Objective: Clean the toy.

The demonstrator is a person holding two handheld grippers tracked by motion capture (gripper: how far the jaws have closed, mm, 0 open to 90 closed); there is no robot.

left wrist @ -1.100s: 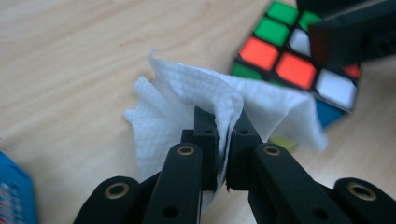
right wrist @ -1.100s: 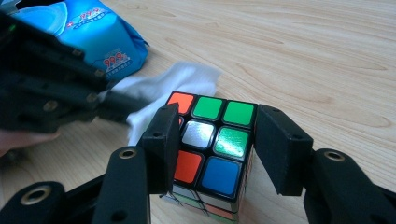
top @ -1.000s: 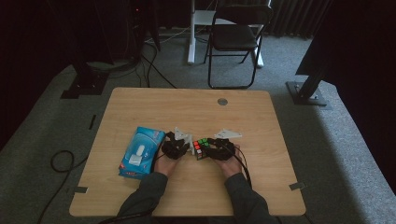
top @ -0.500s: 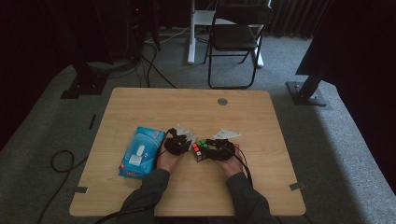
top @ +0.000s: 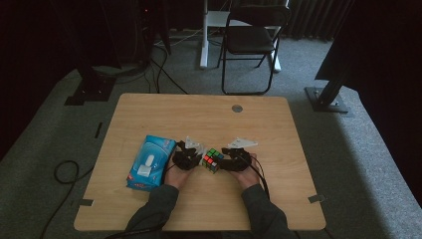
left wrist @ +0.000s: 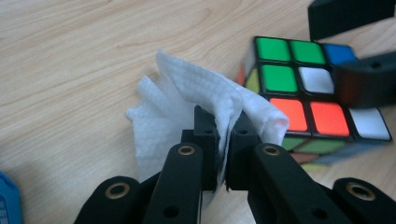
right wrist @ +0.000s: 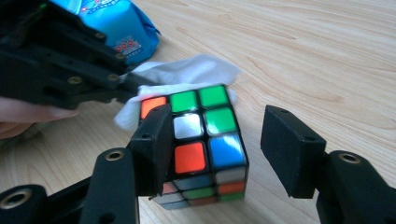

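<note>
At the middle of a wooden table, a person wipes a puzzle cube with a white tissue. The left hand-held gripper, at the cube's 9 o'clock, is pressed together on a fold of the tissue, which lies against the cube's orange-and-green face. The right hand-held gripper, at the cube's 3 o'clock, has just been opening: its jaws now stand spread about the cube, one close by a face, the other apart from it. The cube thus appears let go and resting on the table, perhaps for a fresh hold before another face is cleaned. A blue tissue pack lies further out at 9 o'clock. Beyond the table, at 12 o'clock, a folding chair stands on grey carpet in a dim room.
</note>
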